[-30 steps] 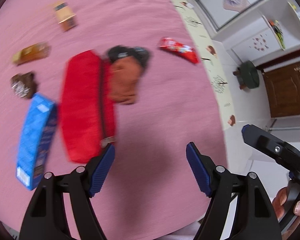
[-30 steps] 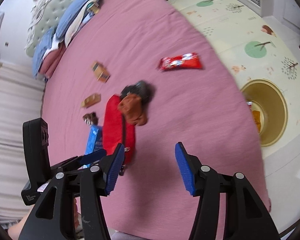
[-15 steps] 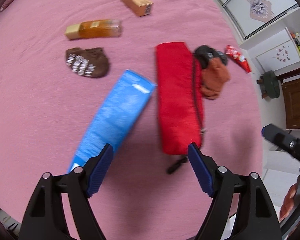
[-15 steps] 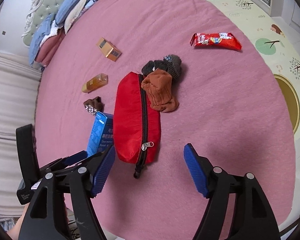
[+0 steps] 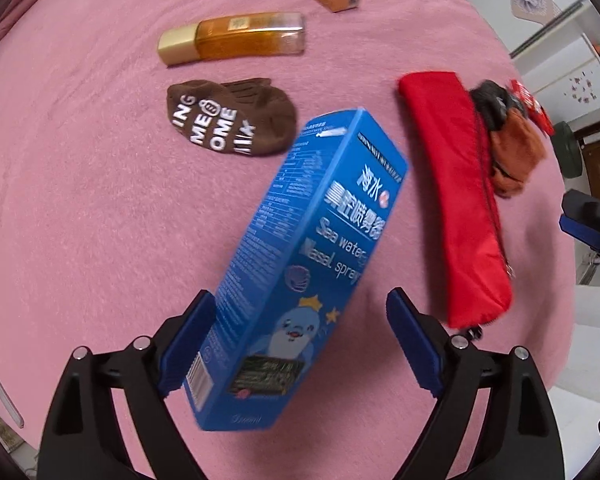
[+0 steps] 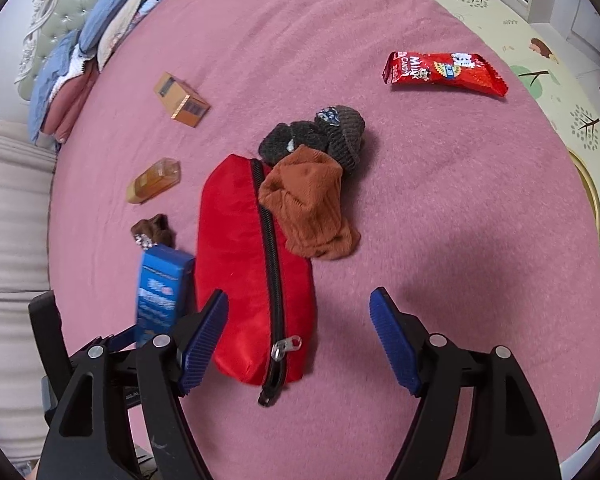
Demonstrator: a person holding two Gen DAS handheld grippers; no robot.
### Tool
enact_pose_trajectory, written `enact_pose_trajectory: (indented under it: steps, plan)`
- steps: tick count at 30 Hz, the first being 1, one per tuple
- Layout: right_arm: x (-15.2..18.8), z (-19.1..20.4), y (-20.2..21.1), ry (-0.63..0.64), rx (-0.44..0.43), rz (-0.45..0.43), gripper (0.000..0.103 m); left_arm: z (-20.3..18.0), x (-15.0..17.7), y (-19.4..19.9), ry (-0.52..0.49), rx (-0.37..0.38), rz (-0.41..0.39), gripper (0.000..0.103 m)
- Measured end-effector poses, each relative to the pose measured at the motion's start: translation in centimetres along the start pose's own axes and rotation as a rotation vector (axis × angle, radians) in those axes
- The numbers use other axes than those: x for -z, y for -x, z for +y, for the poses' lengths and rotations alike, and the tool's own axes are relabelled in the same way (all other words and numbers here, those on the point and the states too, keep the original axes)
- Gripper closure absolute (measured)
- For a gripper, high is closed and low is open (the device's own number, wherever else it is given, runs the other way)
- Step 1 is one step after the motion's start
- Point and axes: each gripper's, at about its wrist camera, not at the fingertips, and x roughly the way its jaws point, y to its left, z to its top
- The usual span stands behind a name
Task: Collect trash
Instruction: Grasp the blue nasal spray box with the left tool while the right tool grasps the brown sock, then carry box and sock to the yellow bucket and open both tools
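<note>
Left wrist view: blue nasal spray box lies on the pink bed, its near end between the left gripper's fingers, which have just been opening; the left pad is at its side, the right pad apart. Beside it lie a brown sock and red pouch. Right gripper, fingers spread after opening, hovers over the pouch's zipper end; a red candy wrapper lies beyond.

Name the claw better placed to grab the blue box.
Left. The left claw is open with the blue box between its pads; the right claw sits over the red pouch.
</note>
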Motion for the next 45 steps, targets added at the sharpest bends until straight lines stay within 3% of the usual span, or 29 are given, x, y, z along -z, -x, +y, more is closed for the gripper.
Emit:
enact_pose_trajectory:
  steps: [5, 8, 16, 19, 22, 30, 35, 45]
  plan:
    - [-1.4, 0.2, -1.0, -0.002, 0.006, 0.004, 0.032, 1.8, -1.0, -1.3, 0.043, 0.025, 0.020, 0.021]
    - [-2.1, 0.5, -1.3, 0.003, 0.007, 0.003, 0.032, 2.4, -1.7, -1.9, 0.053, 0.028, 0.026, 0.038]
    - [-4.0, 0.4, -3.1, -0.011, 0.039, 0.002, 0.034, 3.3, -2.1, -2.3, 0.074, 0.040, 0.026, 0.044]
    - [-4.3, -0.2, -3.7, -0.033, 0.050, 0.018, 0.070, 3.5, -1.6, -1.9, 0.119, 0.082, 0.033, 0.047]
    - [-4.0, -0.7, -3.4, -0.040, 0.028, 0.005, 0.076, 3.6, -1.3, -1.6, 0.149, 0.115, 0.032, 0.048]
    - [-1.7, -0.7, -0.5, 0.026, -0.035, 0.028, 0.077, 2.6, 0.7, 0.4, 0.243, 0.199, 0.021, 0.049]
    - [0.8, -1.0, 2.5, 0.080, -0.063, 0.045, 0.077, 0.3, 2.2, 3.4, 0.282, 0.279, -0.009, 0.048]
    - [4.3, -3.1, 9.5, 0.132, -0.094, -0.004, 0.077, -10.1, 3.7, 7.0, 0.194, 0.350, -0.014, 0.048]
